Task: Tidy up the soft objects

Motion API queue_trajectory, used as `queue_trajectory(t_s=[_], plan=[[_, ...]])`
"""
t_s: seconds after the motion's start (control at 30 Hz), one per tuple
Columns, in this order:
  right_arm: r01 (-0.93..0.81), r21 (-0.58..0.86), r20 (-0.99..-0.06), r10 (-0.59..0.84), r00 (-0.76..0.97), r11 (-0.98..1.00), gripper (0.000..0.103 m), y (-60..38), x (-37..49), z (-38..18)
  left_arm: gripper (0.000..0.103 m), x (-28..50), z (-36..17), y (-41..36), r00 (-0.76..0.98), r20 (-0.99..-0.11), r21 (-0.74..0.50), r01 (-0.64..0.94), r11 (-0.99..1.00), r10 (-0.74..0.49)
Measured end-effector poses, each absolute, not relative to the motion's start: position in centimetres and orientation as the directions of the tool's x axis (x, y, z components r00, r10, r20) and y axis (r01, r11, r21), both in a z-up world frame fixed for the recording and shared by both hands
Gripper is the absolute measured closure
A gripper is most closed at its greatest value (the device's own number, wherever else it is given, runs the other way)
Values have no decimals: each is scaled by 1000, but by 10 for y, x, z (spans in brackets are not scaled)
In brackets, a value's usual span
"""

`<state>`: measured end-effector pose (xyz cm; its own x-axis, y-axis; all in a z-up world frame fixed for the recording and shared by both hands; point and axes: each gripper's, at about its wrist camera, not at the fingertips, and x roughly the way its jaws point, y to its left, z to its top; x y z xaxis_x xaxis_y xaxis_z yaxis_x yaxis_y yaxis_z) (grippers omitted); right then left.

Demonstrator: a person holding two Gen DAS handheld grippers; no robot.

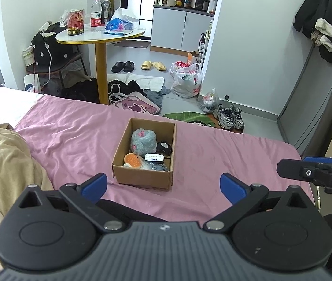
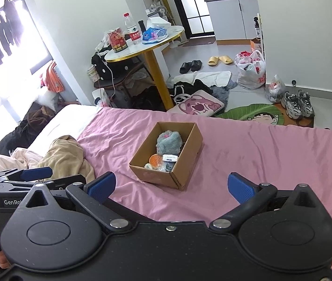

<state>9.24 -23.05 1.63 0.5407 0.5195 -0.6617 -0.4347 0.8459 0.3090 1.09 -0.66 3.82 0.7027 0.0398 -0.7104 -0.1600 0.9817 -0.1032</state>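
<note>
Meanwhile | L gripper (image 1: pixel 163 188) & R gripper (image 2: pixel 171 188) both spread wide, nothing held, hovered near cardboard box (image 1: pixel 142 180) on pink sheet (image 1: pixel 72 135) | grey plush (image 1: pixel 140 140) in box w/ small items: looked light, squashy, non-fragile; pinch fluffy mid-body.

A: What is the brown open box (image 1: pixel 142 180) made of?
B: Plain cardboard, dull and smooth. The fluffy grey toy (image 1: pixel 140 140) inside looks soft and fuzzy.
A: And the pink bed sheet (image 1: pixel 72 135)?
B: Thin cloth, all wrinkly.
A: The black left tool (image 1: pixel 163 185)?
B: Dull plastic, shiny metal pins, bumpy blue pads (image 1: pixel 232 187).
</note>
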Motion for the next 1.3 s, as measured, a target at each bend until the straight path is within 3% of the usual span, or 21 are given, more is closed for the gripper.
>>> queue_trajectory(t_s=[1.3], plan=[[-448, 311, -673, 527, 518, 838, 0, -225, 83, 20, 1, 5, 38, -9, 704, -709, -89, -159, 983, 50]])
